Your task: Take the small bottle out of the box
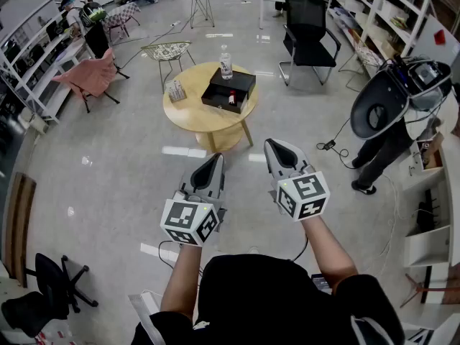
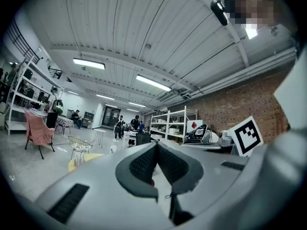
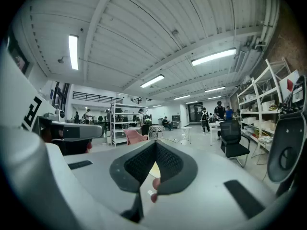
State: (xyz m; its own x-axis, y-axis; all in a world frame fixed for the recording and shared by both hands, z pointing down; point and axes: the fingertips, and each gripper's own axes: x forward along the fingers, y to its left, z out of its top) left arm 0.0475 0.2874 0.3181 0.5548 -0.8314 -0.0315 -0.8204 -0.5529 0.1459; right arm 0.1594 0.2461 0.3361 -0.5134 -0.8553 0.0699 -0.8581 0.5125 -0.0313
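Note:
A black box (image 1: 228,90) lies open on a round wooden table (image 1: 195,113) some way ahead of me. Inside it stands a small dark bottle (image 1: 231,98) with a red top. My left gripper (image 1: 215,158) and right gripper (image 1: 273,146) are held level in the air well short of the table, side by side. Both point toward it, and both have their jaws shut with nothing between them. In the left gripper view the pads (image 2: 144,163) meet at the tip; the right gripper view shows the same on its pads (image 3: 169,163).
A clear water bottle (image 1: 226,63) and a small patterned packet (image 1: 176,90) also stand on the table. A wire chair (image 1: 167,52) and a black office chair (image 1: 308,40) sit beyond it. Shelving (image 1: 384,13) lines the right. A person (image 1: 384,128) stands at right.

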